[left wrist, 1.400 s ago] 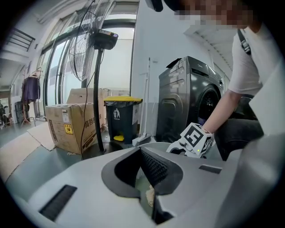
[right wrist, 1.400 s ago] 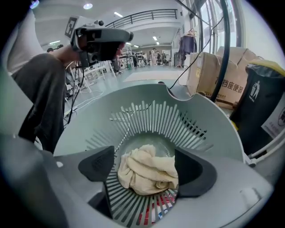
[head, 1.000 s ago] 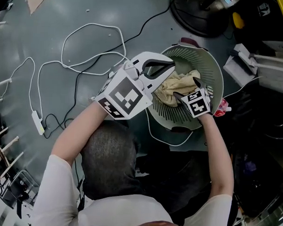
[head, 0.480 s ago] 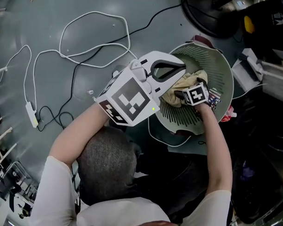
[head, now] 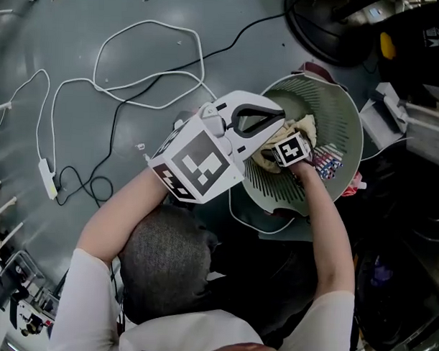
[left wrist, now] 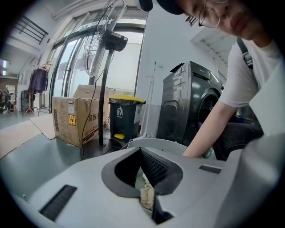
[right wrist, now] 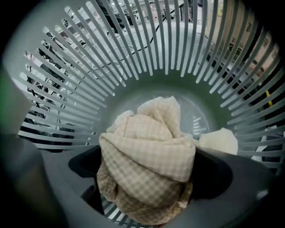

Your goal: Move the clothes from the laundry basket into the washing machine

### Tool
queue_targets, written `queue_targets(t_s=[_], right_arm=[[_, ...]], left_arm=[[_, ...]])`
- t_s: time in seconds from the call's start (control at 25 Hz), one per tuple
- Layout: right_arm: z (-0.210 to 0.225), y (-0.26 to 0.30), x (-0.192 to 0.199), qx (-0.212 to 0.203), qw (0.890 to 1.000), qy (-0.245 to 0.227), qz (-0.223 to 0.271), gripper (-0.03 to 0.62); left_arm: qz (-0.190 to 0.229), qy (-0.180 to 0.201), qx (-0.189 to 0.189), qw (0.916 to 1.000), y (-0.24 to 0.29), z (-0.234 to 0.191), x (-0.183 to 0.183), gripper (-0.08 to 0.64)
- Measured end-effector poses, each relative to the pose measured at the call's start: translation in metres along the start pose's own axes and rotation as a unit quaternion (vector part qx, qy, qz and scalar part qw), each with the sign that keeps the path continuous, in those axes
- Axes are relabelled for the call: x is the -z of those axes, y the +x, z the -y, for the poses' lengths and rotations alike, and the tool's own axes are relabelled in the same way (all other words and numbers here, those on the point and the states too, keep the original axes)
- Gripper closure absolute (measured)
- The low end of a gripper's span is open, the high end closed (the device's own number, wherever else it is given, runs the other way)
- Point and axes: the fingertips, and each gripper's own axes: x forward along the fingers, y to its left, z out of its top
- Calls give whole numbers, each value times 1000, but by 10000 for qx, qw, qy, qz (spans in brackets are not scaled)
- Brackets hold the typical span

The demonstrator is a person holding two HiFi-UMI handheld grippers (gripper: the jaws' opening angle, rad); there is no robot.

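The pale green slatted laundry basket (head: 345, 118) stands on the floor. A beige checked cloth (head: 304, 125) lies bunched in it. My right gripper (head: 287, 146) points down into the basket. In the right gripper view the checked cloth (right wrist: 147, 149) sits between the widely spread jaws of this gripper (right wrist: 149, 176), and no pad visibly presses on it. My left gripper (head: 277, 125) hovers over the basket's left rim with its tips together and nothing in them. The dark grey washing machine (left wrist: 191, 102) stands behind the basket rim (left wrist: 153, 143).
A second pale cloth (right wrist: 218, 140) and a striped item (head: 325, 165) also lie in the basket (right wrist: 133, 67). White cable (head: 137, 67) and black cable loop over the floor at left. A cardboard box (left wrist: 73, 120), a bin (left wrist: 125, 119) and a fan stand (left wrist: 104, 89) are beyond.
My right gripper has gone down deeper into the basket and its jaws now straddle the checked cloth. The left gripper has sunk slightly over the rim.
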Motion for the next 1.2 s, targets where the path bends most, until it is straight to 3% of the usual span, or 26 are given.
queue_targets(t_s=[0.24, 0.84, 1.12, 1.2], right_arm=[[-8, 22, 9, 163, 9993, 115, -304, -15], [6, 48, 2, 331, 9988, -307, -163, -13], [14, 45, 8, 542, 9948, -756, -405, 92], [15, 44, 12, 568, 9930, -884, -535, 149]], left_arm=[[-61, -114, -10, 9999, 1, -3, 10, 554], [-119, -197, -131, 9996, -9, -11, 20, 554], [-133, -188, -232, 9995, -14, -13, 20, 554], [-155, -126, -224, 9995, -15, -11, 20, 554]])
